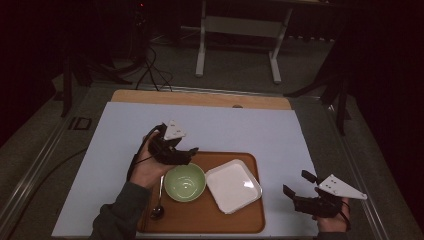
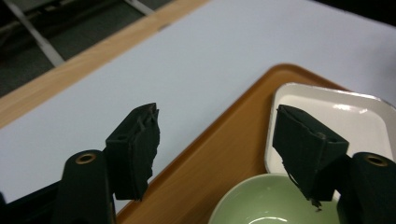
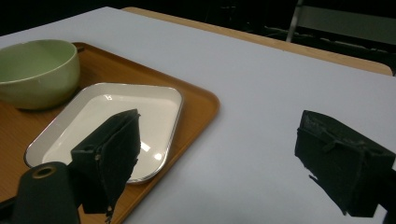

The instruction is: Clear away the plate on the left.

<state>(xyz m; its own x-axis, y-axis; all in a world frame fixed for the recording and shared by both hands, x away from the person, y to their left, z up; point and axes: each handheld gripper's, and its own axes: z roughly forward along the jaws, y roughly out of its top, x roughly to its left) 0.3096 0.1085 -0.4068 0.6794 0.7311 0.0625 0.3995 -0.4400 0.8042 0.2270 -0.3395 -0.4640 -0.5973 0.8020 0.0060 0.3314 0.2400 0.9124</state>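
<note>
We see pale green bowl (image 1: 185,182), empty, upright, glossy inside, on orange tray (image 1: 200,220), just beside white square plate (image 1: 233,185)

hand-held gripper (image 2: 215,154) open | above green bowl (image 2: 261,200) | tray (image 2: 224,154)

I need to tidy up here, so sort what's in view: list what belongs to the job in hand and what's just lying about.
In the job:
- round pale green bowl
- orange-brown plastic tray
- square white plate
- metal spoon
- left gripper, jaws open above the bowl
- right gripper, open, beside the tray

Lying about:
- white metal stand legs
- black floor cables
</note>
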